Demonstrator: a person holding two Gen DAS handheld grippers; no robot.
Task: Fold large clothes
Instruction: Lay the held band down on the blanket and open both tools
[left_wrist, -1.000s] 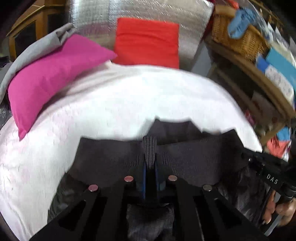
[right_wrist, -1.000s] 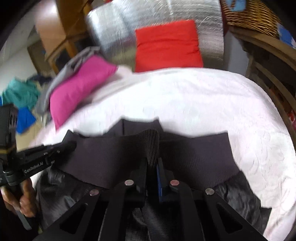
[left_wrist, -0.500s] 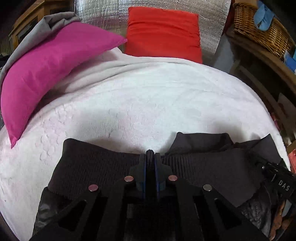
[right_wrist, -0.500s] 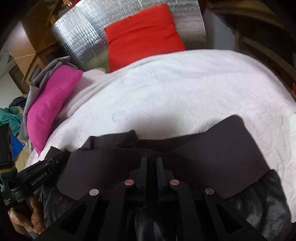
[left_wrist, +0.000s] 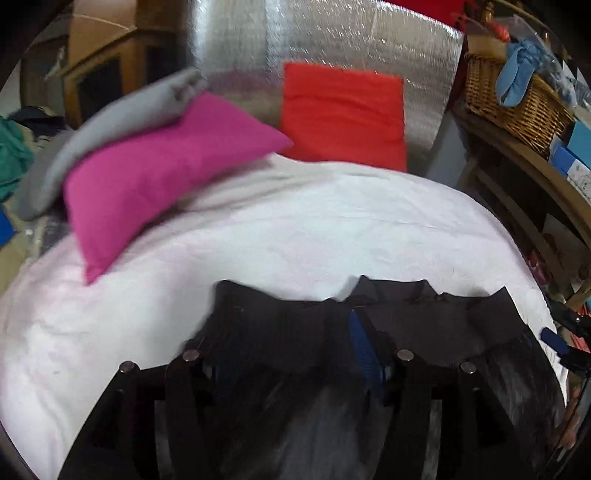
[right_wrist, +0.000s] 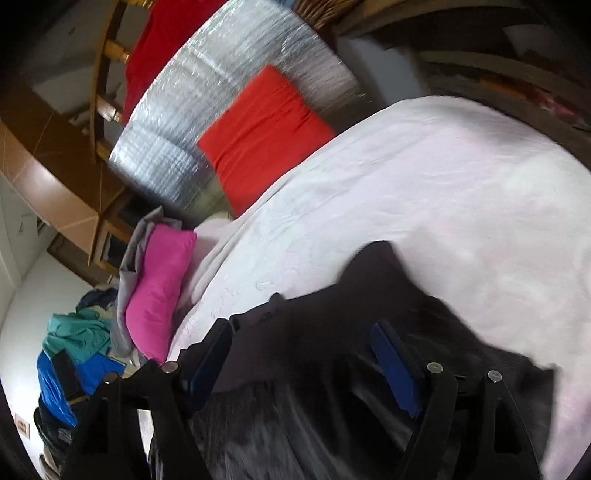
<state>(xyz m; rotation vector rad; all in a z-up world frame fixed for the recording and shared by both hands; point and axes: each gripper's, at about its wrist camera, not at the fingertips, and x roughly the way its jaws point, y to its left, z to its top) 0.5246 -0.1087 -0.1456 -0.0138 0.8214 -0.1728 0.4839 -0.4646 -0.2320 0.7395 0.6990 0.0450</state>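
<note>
On the near edge of the bed (left_wrist: 258, 229), the dark jacket (left_wrist: 424, 325) lay with its ribbed hem band spread across the white cover and its shiny body trailing back beneath both tools. The left claw (left_wrist: 284, 354) stood wide, its blue-padded fingers (left_wrist: 364, 354) apart with the hem lying loose between them, gripping nothing. The right claw (right_wrist: 303, 354) was likewise wide, and its view was tilted. Both tools sat just over the hem, one toward each end, which suggested the band had been set down flat as a straight base edge for folding. The bare expanse of cover ahead gave room to spread the garment. A pink pillow (left_wrist: 159, 177) and a red pillow (left_wrist: 343, 114) rested well apart from the jacket at the head of the bed, against a silver padded panel (left_wrist: 332, 40). Judgement: laying out appeared complete; folding proper had not yet begun. Motion blur hid finer detail.
</note>
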